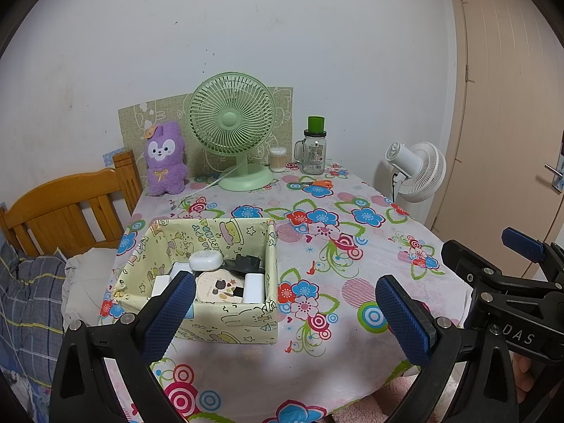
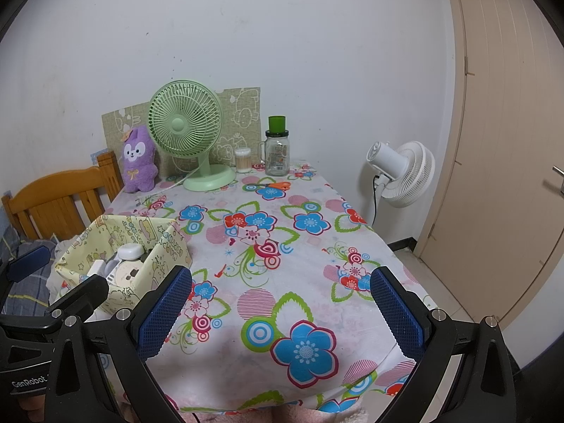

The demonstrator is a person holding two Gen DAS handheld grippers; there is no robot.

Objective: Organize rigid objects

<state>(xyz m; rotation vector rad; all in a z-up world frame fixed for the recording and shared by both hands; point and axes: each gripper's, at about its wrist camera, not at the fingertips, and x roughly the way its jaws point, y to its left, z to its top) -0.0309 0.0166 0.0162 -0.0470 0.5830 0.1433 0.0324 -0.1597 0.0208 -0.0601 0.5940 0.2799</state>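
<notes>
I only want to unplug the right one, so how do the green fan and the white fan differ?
The green fan stands on the table near the wall; the white fan stands off the table, beside the door. The green fan faces the camera, showing its front grille; the white fan is turned away, showing its motor housing. Both have round cages and cords.

"DAS" on the right tongs' (image 1: 521, 257) body, "GenRobot" on the left tongs' (image 2: 60, 275) body.
</notes>
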